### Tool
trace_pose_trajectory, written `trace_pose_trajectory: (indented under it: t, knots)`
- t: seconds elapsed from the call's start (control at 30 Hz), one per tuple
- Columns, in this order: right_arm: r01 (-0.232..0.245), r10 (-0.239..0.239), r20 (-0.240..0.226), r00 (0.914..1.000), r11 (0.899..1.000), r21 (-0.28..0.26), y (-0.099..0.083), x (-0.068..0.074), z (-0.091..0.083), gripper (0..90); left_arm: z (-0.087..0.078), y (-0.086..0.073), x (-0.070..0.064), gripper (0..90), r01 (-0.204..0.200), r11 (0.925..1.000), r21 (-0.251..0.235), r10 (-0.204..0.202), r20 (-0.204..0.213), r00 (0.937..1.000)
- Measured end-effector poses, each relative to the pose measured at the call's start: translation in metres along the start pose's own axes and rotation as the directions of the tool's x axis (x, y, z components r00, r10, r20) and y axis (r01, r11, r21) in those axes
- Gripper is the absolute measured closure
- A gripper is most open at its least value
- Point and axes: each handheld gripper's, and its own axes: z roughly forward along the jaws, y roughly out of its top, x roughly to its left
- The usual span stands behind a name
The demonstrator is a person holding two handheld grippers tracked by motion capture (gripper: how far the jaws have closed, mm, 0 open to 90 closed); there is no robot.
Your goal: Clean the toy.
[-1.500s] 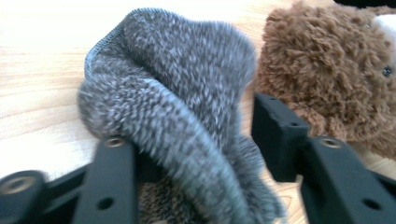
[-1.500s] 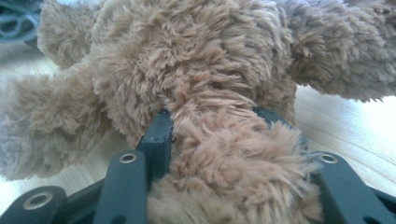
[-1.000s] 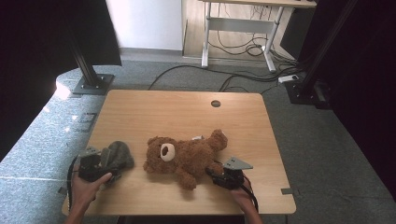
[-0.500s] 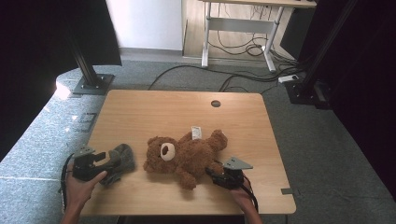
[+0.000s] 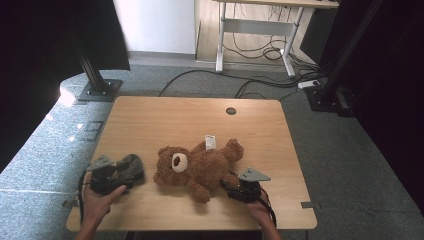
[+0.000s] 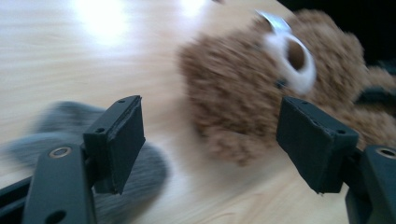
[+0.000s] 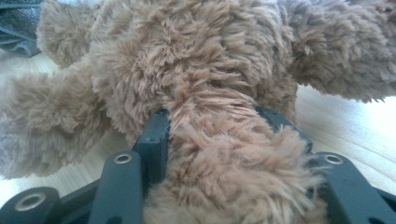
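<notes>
A brown teddy bear (image 5: pixel 200 165) lies on its back in the middle of the wooden table (image 5: pixel 165 120), head toward the left. My right gripper (image 5: pixel 227 185) is at the bear's lower right, shut on one of its furry legs (image 7: pixel 224 154), and the fur bulges between the jaws of this gripper (image 7: pixel 212 126). A crumpled grey cloth (image 5: pixel 131 167) lies left of the bear's head. My left gripper (image 5: pixel 120 174) sits against that cloth, open. In the left gripper view, the grey cloth (image 6: pixel 144 172) lies under one jaw of the gripper (image 6: pixel 212 135) and the bear's head (image 6: pixel 243 88) is ahead.
A white tag (image 5: pixel 210 142) sticks out of the bear's side. A round cable hole (image 5: pixel 230 110) sits near the table's far edge. Black stand bases (image 5: pixel 97 90) and floor cables (image 5: pixel 260 85) lie beyond the table.
My left gripper drew back to the left, then came right again toward the grey cloth; its view is blurred by motion. The right gripper and the bear have stayed put.
</notes>
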Motion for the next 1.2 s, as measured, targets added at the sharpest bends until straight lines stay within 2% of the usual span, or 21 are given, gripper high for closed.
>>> trace_pose_trajectory:
  t: [0.03, 0.07, 0.1, 0.2, 0.3, 0.37, 0.47, 0.7, 0.73, 0.77, 0.83, 0.97, 1.1, 1.17, 1.2]
  knots:
    - [0.006, -0.006, -0.001, 1.0, 1.0, 0.008, 0.0, 0.0, 0.0, 48.7, 0.009, 0.0, -0.005, 23.5, -0.014, 0.9997, 0.021, 0.014, 0.012, 0.9998]
    - [0.007, -0.007, -0.002, 1.0, 1.0, 0.01, -0.001, 0.001, 0.001, 48.6, 0.025, -0.001, -0.015, 23.6, -0.044, 0.997, 0.064, 0.041, 0.038, 0.9984]
    - [0.008, -0.008, -0.003, 1.0, 1.0, 0.012, -0.001, 0.001, 0.001, 48.5, 0.025, -0.001, -0.015, 23.6, -0.044, 0.997, 0.064, 0.041, 0.038, 0.9984]
    - [0.008, -0.008, -0.004, 1.0, 1.0, 0.012, -0.001, 0.0, 0.001, 48.3, 0.046, -0.001, -0.025, 23.7, -0.068, 0.9915, 0.111, 0.061, 0.064, 0.9961]
    - [0.007, -0.007, -0.004, 1.0, 1.0, 0.012, -0.001, 0.0, 0.001, 48.0, 0.061, 0.0, -0.032, 24.6, -0.083, 0.9873, 0.136, 0.073, 0.075, 0.9945]
    - [0.009, -0.009, -0.002, 1.0, 1.0, 0.012, -0.001, 0.0, 0.002, 47.7, 0.07, 0.0, -0.037, 25.2, -0.1, 0.9838, 0.149, 0.093, 0.053, 0.9942]
    - [0.016, -0.016, 0.003, 0.9999, 1.0, 0.007, 0.0, -0.001, 0.005, 47.5, 0.08, 0.003, -0.04, 27.4, -0.118, 0.9797, 0.162, 0.122, -0.017, 0.9923]
    - [0.009, -0.008, 0.044, 0.999, 1.0, -0.013, 0.008, -0.014, 0.021, 47.1, 0.102, 0.017, -0.028, 28.1, -0.08, 0.9836, 0.162, 0.089, -0.05, 0.9948]
    - [0.007, -0.006, 0.07, 0.9975, 1.0, -0.018, 0.011, -0.02, 0.027, 46.0, 0.107, 0.022, -0.025, 28.1, -0.078, 0.9842, 0.159, 0.088, -0.06, 0.9943]
    - [0.007, -0.006, 0.07, 0.9975, 1.0, -0.018, 0.011, -0.02, 0.027, 46.0, 0.107, 0.022, -0.025, 28.1, -0.078, 0.9842, 0.159, 0.088, -0.06, 0.9943]
    - [-0.005, 0.007, 0.102, 0.9947, 1.0, -0.029, 0.014, -0.025, 0.032, 44.9, 0.112, 0.026, -0.023, 28.1, -0.071, 0.9856, 0.154, 0.082, -0.069, 0.9942]
    - [-0.033, 0.04, 0.141, 0.9892, 0.998, -0.049, 0.019, -0.031, 0.037, 37.8, 0.112, 0.03, -0.02, 27.5, -0.053, 0.9902, 0.129, 0.063, -0.074, 0.9952]
    - [-0.066, 0.08, 0.134, 0.9878, 0.992, -0.106, 0.022, -0.03, 0.022, 27.9, 0.1, 0.029, -0.019, 27.5, -0.046, 0.9942, 0.097, 0.053, -0.068, 0.9963]
    - [-0.069, 0.083, 0.129, 0.9882, 0.991, -0.112, 0.022, -0.03, 0.02, 26.9, 0.093, 0.029, -0.019, 27.5, -0.043, 0.9959, 0.079, 0.048, -0.068, 0.9965]
    - [-0.067, 0.083, 0.125, 0.9886, 0.99, -0.128, 0.023, -0.028, 0.012, 25.5, 0.09, 0.029, -0.02, 27.0, -0.045, 0.9962, 0.075, 0.05, -0.067, 0.9965]
